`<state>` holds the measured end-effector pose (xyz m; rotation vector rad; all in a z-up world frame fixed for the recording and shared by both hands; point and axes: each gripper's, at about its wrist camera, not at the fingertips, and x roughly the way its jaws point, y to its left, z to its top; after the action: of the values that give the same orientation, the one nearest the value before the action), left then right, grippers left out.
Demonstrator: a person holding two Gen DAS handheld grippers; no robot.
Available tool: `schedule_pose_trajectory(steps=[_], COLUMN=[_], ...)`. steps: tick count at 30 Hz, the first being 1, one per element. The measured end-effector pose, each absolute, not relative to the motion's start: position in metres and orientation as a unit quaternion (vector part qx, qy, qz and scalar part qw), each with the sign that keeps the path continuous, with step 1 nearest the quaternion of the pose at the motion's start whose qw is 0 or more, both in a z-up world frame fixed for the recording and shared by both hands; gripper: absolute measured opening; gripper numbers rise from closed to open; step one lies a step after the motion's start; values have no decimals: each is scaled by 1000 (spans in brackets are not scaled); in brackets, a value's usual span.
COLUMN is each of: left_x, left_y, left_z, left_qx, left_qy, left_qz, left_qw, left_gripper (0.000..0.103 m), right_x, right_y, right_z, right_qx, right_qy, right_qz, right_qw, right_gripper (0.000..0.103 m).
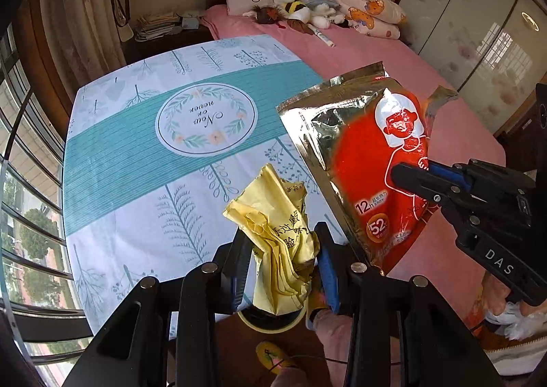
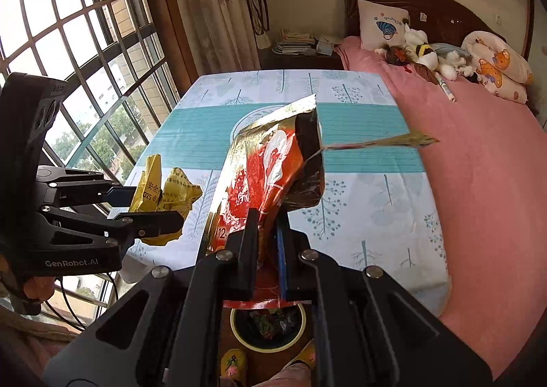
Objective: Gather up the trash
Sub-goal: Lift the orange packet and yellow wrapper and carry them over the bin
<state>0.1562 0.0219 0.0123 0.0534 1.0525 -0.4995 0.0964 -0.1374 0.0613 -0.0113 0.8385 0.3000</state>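
1. Above the near edge of the desk (image 1: 112, 154), the left gripper (image 1: 283, 250) is holding a crumpled yellow wrapper (image 1: 273, 226), its fingers (image 1: 239, 260) clamped on the wrapper's lower half.
2. Just beside it, the right gripper (image 2: 268, 233) is gripping a red and silver foil pouch (image 2: 273, 161), fingers (image 2: 251, 236) pressed together on the pouch's bottom edge.
3. The pouch is standing tilted, its torn top strip (image 2: 379, 142) sticking out toward the pink bed (image 2: 478, 154).
4. Below both grippers, a round bin (image 2: 268, 329) is sitting on the floor with dark trash inside.
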Motion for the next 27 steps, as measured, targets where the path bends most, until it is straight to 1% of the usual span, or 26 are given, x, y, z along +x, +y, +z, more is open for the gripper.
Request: schedule_pose_trajectory(steps=[6,12,18,23,27], left_x=[110,82,76,67,61], left_y=[26,23,11,2,-3], left_z=[-17,-59,-113,-173,-226], left_qx=[24,24,23,12,6], left_qy=[517,548,586,617,626], left_qz=[-229,-210,-183,-162,-147], left_qw=[825,809,789,770,766], left_gripper=[36,36,37,37,37], right_x=[48,19,11,16,23], right_y=[-122,-121,-129,-135,-137], right_z=[35,-11,-79,-143,-206], right_qx=[-19,-21,-12,-13,-8], right_qy=[441,486,537,571,593], right_qz=[139,148,165,175,170], right_qw=[887,861,827,802,787], right_gripper=[7,7,7,7,7])
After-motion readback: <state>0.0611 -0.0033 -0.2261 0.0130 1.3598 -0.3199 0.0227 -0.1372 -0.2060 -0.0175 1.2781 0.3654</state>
